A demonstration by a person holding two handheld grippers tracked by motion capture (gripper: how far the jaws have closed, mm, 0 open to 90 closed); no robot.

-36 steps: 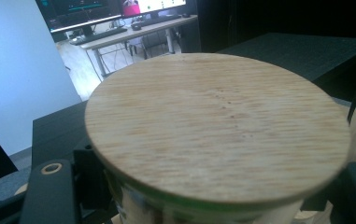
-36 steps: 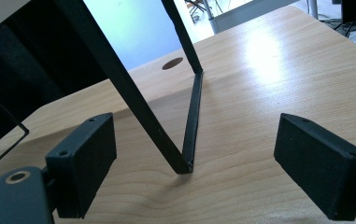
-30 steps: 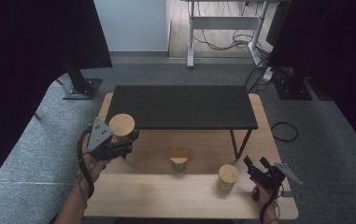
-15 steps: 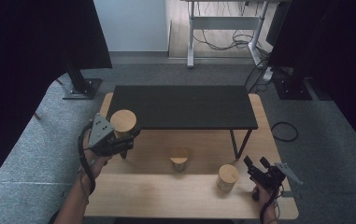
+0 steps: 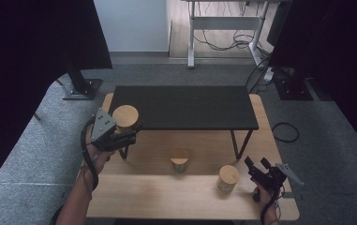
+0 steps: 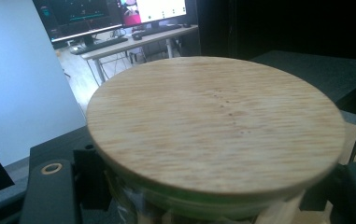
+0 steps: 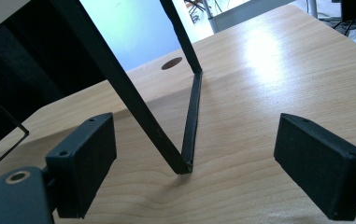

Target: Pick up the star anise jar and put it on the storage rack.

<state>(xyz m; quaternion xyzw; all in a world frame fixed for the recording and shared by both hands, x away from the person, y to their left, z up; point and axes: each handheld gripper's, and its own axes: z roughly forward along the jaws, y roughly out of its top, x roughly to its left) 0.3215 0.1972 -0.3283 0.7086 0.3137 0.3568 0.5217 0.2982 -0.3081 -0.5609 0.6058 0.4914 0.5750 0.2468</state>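
The left gripper (image 5: 131, 133) is clamped on a jar (image 5: 125, 119), its jaws pressed against the jar's sides just below the lid. The jar is a clear container closed by a round, flat lid of light bamboo with fine straight grain; in the left gripper view the lid (image 6: 215, 123) sits level, with a thin pale-green band under its rim and the transparent wall beneath it. The jar is held in the air at the left front corner of a black riser shelf (image 5: 185, 107), its lid roughly level with the shelf top. The right gripper (image 5: 258, 165) rests near the right front corner of the wooden table (image 5: 167, 197), its jaws standing wide apart with nothing between them; the right gripper view shows bare table surface and a black V-shaped shelf leg (image 7: 185, 121) between the two pads. Two further jars with bamboo lids stand on the table: one (image 5: 180, 159) under the front edge of the shelf near the centre, one (image 5: 227, 178) just left of the right gripper. The table is light wood with a round cable hole (image 7: 172, 63). The floor is grey carpet (image 5: 35, 154); black curtains (image 5: 26, 42) hang at both sides, and a white-framed desk (image 5: 223, 28) with loose cables stands behind.
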